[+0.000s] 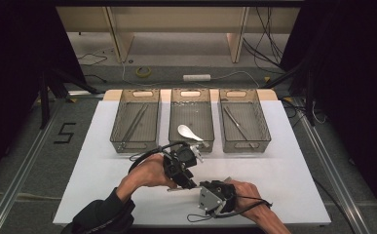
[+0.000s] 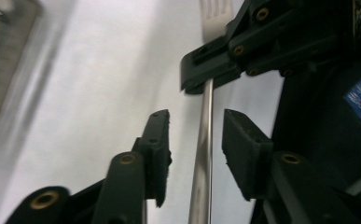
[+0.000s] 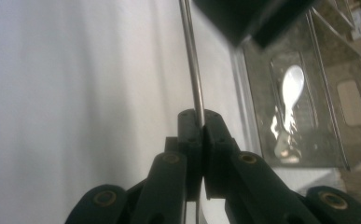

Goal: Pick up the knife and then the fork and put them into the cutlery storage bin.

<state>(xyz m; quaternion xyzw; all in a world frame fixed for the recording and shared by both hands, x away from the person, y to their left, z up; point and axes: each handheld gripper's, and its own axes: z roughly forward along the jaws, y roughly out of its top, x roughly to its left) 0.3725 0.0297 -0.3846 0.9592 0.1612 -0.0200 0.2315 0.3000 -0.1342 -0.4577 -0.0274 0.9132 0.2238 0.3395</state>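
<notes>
A metal fork (image 1: 176, 189) hangs low over the white table top near its front middle. My right gripper (image 1: 203, 189) is shut on the fork's handle. In the right gripper view its jaws (image 3: 200, 122) pinch the thin shaft (image 3: 192, 60), seen edge-on. In the left gripper view my left gripper (image 2: 194, 135) is open, one jaw on each side of the handle (image 2: 205, 140), with gaps on both sides. Beyond them the right gripper's jaws clamp the fork just below its tines (image 2: 214, 14). From above, the left gripper (image 1: 190, 183) comes down on the fork from the left.
Three clear bins stand in a row at the back of the white table top (image 1: 103, 146). The left bin (image 1: 115, 127) holds long thin utensils. The middle bin (image 1: 172, 122) holds a white spoon (image 1: 188, 131), also in view as spoon (image 3: 292, 86). The right bin (image 1: 264, 124) holds metal cutlery.
</notes>
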